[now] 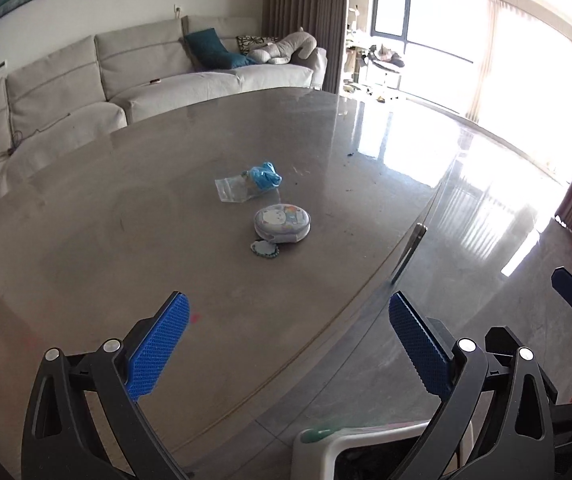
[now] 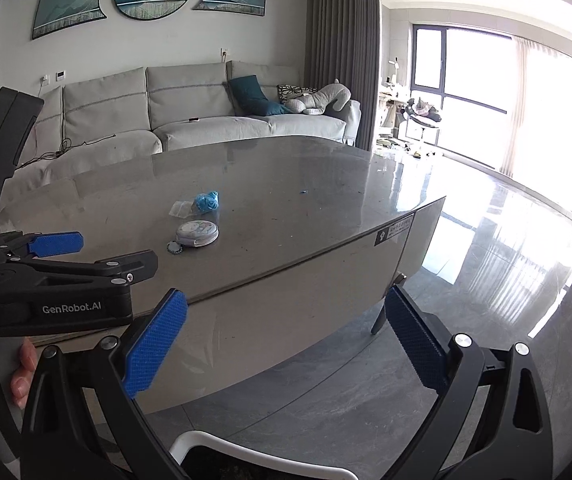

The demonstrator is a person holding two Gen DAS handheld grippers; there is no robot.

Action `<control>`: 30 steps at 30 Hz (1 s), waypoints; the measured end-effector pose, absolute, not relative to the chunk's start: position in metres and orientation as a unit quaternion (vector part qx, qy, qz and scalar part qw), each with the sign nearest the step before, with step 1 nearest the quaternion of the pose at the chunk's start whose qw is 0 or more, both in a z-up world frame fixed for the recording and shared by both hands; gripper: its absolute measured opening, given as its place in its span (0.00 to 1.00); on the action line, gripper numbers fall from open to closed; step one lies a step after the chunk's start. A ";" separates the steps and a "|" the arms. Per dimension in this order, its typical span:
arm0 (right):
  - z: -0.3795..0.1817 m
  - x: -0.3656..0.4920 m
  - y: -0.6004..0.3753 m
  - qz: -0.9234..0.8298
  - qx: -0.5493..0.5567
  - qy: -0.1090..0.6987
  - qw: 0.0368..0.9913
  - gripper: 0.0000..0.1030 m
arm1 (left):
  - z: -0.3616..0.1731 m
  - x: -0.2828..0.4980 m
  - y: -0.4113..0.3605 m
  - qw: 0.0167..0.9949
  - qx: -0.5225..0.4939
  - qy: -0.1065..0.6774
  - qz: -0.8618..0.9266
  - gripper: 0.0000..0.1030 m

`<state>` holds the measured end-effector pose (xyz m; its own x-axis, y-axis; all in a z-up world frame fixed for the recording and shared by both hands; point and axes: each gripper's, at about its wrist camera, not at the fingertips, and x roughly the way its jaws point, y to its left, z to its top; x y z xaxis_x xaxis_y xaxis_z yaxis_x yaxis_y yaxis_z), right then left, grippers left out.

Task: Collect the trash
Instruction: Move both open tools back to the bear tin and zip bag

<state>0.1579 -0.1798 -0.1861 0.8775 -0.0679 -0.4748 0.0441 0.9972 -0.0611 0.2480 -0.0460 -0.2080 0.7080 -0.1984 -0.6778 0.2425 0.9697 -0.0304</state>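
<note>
Grey stone-look table [image 1: 126, 208] carries four loose items grouped near its middle: one crumpled blue glove [image 1: 265, 175], one clear plastic bag [image 1: 232, 190] touching it, one round white case [image 1: 283, 223] with a cartoon print just beside them, and one small scalloped tag [image 1: 264, 249] against the case. One white bin rim [image 1: 326, 446] shows at the near table edge, below both tools.

Left gripper [image 1: 289, 354] is held above the near table edge, jaws wide apart, nothing between them. Right gripper [image 2: 286, 348] sits lower, off the table's corner, jaws likewise spread and empty. Fingers [image 2: 22, 376] of one hand show beneath the left tool's handle.
</note>
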 end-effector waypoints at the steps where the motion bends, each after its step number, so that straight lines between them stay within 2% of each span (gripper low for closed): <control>1: -0.185 0.166 -0.181 -0.028 -0.023 0.244 0.969 0.96 | -0.208 0.257 -0.046 0.923 0.030 0.365 -0.117 0.95; 18: -0.197 0.289 -0.197 0.042 -0.037 0.248 0.967 0.96 | -0.253 0.359 -0.052 0.901 0.025 0.425 -0.084 0.95; 30: -0.203 0.301 -0.213 0.050 -0.011 0.248 0.968 0.96 | -0.273 0.380 -0.073 0.893 0.051 0.442 -0.072 0.96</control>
<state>0.3011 -0.2135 -0.2031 0.8724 0.0917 -0.4801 -0.1022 0.9948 0.0043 0.3800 -0.0731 -0.2730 0.5996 -0.0829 -0.7960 0.1737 0.9844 0.0284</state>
